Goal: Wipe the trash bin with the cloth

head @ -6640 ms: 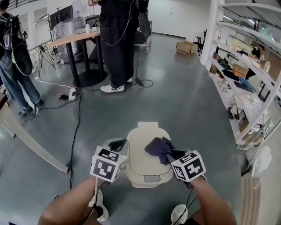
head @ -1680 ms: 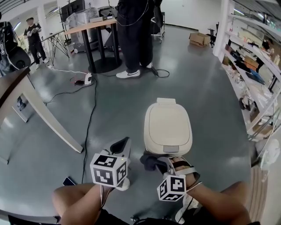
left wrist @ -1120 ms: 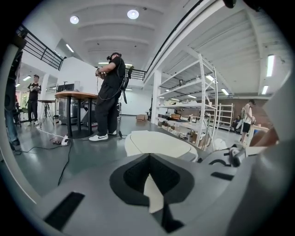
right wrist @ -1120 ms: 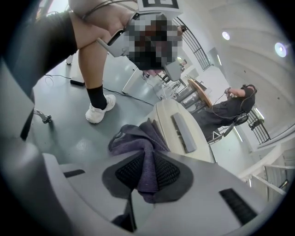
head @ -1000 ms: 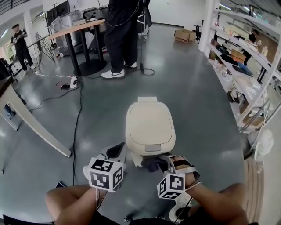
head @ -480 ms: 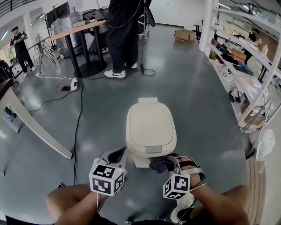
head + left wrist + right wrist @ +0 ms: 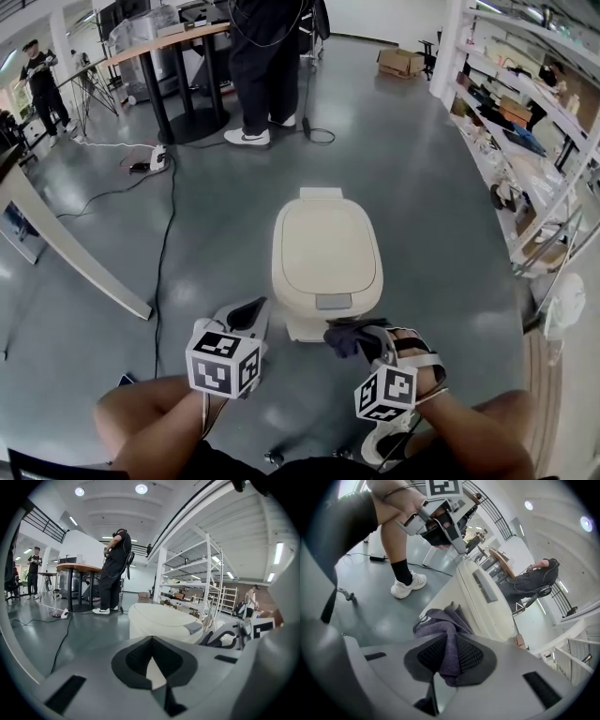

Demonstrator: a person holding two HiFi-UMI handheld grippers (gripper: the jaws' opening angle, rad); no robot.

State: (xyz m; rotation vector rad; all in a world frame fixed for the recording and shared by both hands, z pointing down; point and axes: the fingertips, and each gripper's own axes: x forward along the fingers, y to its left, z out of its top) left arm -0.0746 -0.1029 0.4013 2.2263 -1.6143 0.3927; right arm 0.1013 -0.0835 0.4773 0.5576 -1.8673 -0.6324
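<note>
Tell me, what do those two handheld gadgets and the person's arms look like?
Both are pale grey plastic. The left claw and right claw have dark pads, mesh-textured on the right one. Behind each sits a white cube printed with black square markers. The forearms are bare, no sleeves in view.

Bright ceiling lights, fisheye edges — sharp

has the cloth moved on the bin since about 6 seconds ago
Yes. The cloth, held in the right gripper, has left the top of the trash bin and is now lower, at its near front, below the grey latch.
</note>
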